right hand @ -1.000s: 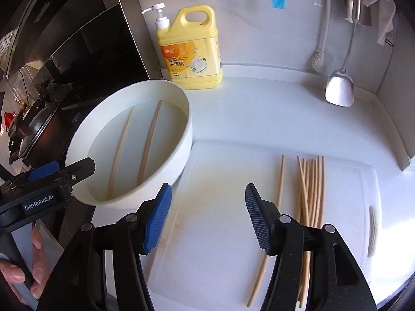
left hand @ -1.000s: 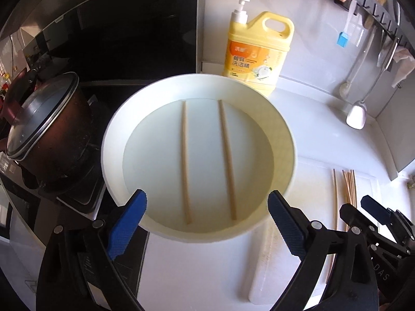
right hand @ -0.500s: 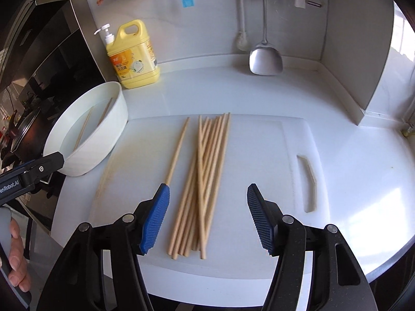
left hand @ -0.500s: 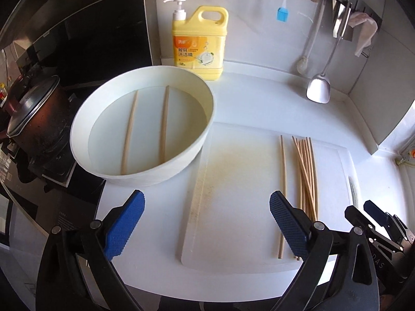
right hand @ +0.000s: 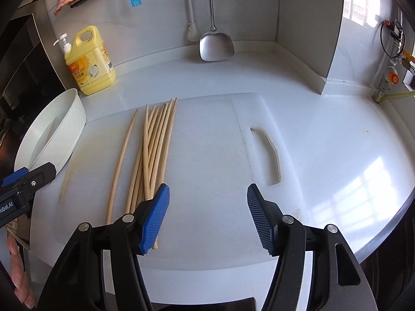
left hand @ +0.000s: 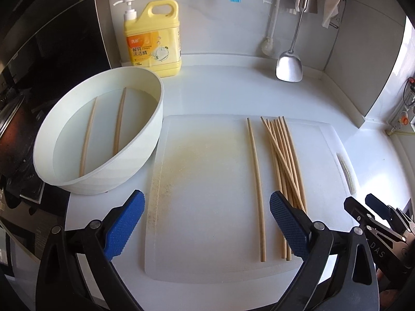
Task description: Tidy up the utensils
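A home kitchen: dish soap (left hand: pixel 152 43), hanging spatula (left hand: pixel 290 62) (steel), cutting board (left hand: pixel 207 207) on a white counter (right hand: pixel 324 134).

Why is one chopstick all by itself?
The single chopstick lies apart on the cutting board, left of the crossed, untidy chopstick bundle. Two more chopsticks sit in the white basin.

Chopsticks (left hand: pixel 284 160) on cutting board (left hand: pixel 207 181); basin (left hand: pixel 145 155) left; soap bottle (left hand: pixel 153 41) behind.

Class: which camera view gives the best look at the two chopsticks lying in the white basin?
The left wrist view: both chopsticks show full length inside the white basin. The right wrist view shows only a sliver of them behind the basin's wall.
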`<state>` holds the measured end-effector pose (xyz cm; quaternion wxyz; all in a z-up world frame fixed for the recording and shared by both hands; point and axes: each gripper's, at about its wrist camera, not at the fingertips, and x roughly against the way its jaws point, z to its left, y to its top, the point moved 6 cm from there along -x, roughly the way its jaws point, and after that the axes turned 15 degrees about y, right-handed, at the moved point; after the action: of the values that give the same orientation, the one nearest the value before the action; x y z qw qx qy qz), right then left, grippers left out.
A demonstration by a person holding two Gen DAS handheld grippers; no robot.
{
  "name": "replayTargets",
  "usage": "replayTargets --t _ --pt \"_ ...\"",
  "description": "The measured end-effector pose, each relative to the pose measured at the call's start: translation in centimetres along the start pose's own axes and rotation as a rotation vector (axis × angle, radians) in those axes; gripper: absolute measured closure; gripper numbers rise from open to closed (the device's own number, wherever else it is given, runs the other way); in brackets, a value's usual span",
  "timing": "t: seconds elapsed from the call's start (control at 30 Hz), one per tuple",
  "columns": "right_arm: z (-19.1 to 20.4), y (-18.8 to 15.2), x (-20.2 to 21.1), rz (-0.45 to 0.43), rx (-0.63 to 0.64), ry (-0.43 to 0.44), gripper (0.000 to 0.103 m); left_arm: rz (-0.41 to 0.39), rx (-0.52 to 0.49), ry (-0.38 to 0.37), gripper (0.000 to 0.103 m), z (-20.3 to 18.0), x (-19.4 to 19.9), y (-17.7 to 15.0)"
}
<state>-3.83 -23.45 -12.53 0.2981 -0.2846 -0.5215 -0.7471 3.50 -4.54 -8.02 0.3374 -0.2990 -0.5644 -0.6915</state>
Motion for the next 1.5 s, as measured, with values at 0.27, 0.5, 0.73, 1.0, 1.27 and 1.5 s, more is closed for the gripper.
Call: replayTargets --t 0.27,0.5,0.73,1.0,1.27,1.5 --pt "0.5 0.8 -3.2 -0.033 0.034 0.023 0.043 0.012 0.036 0.009 0.008 -1.2 -3.2 -0.7" --pt "0.3 1.1 -5.4 -0.066 0.085 0.052 0.043 -0.020 0.119 0.044 0.008 -0.8 -4.8 -1.6" --pt "0.5 1.1 -5.9 -0.073 0.094 0.084 0.043 -0.038 0.123 0.057 0.008 -1.0 -5.2 -1.5" --pt "1.0 1.0 -6.9 -0.046 0.104 0.082 0.043 -0.027 0.127 0.069 0.008 -1.0 -5.8 -1.8" --pt "1.4 0.6 -7.2 -0.030 0.146 0.052 0.043 -0.023 0.122 0.061 0.008 -1.6 -6.0 -1.8" --pt "0.7 0.8 -6.9 -0.037 0.166 0.008 0.043 -0.011 0.113 0.059 0.008 -2.5 -6.3 -1.9"
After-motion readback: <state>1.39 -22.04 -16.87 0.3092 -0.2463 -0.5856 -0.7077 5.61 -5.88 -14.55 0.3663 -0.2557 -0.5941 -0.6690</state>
